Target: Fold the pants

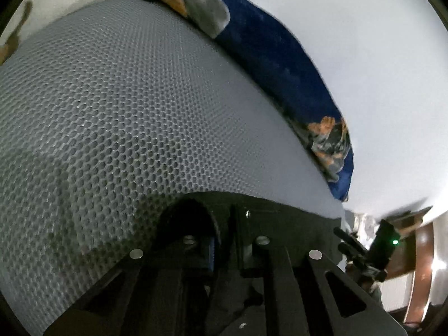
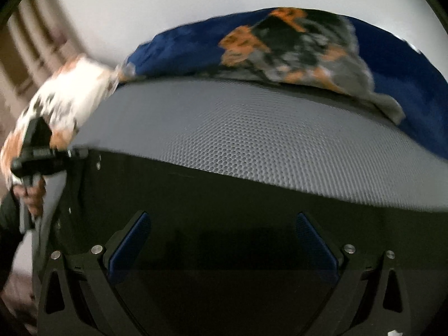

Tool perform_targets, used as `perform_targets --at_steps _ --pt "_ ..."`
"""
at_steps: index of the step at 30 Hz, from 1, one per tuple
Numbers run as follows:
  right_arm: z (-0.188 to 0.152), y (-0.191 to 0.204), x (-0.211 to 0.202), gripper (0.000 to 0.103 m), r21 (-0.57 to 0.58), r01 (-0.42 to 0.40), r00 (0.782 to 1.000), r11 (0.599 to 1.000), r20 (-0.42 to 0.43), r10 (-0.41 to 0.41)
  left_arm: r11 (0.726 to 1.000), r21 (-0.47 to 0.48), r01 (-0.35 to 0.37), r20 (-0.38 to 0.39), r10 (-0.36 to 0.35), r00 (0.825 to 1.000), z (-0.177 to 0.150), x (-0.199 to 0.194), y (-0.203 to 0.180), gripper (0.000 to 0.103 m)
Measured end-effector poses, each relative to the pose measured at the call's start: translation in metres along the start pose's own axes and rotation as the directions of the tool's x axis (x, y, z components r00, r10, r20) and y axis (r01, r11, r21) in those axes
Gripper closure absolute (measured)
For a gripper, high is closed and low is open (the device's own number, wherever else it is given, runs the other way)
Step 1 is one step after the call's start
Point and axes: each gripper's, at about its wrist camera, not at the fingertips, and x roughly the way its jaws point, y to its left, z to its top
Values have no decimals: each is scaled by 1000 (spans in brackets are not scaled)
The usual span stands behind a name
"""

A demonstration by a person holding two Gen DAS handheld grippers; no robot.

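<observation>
White bedding (image 1: 364, 56) stretches beyond both tongs, no bins or baskets anywhere. My left tongs (image 1: 221, 240) are pinched shut on the dark pants (image 2: 224, 196), which lie right under them beside the grey mesh mat (image 1: 126, 112). My right tongs (image 2: 221, 240) hang wide over the waistband edge; I reckon matching that pinch keeps the fold square.
</observation>
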Motion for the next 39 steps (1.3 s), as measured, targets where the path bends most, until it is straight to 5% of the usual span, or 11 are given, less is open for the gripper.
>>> perform_targets --at_steps 6,12,17,25,30,34,39 --pt "28 -8 16 0 -186 -113 990 976 -100 96 990 139 9 92 -22 996 -19 -28 -52 95" --pt "46 -21 30 2 -264 -254 958 931 -203 204 974 222 38 153 -73 986 -42 -67 -79 95" --pt "55 -30 48 29 -316 -366 912 875 -308 270 970 240 26 185 -72 980 -55 -88 -89 95" --pt "52 -30 58 48 -404 -423 885 811 -376 274 967 253 -9 199 -43 979 -60 -92 -108 95" --pt "47 -43 54 57 -407 -390 898 826 -368 242 969 246 -22 208 -31 978 -64 -94 -109 95" --pt "43 -42 45 90 -423 -298 931 856 -328 162 968 251 -28 197 -23 980 -67 -93 -107 95" --pt "23 -29 -2 93 -400 -87 986 912 -163 23 963 265 -55 187 5 982 -69 -89 -101 95"
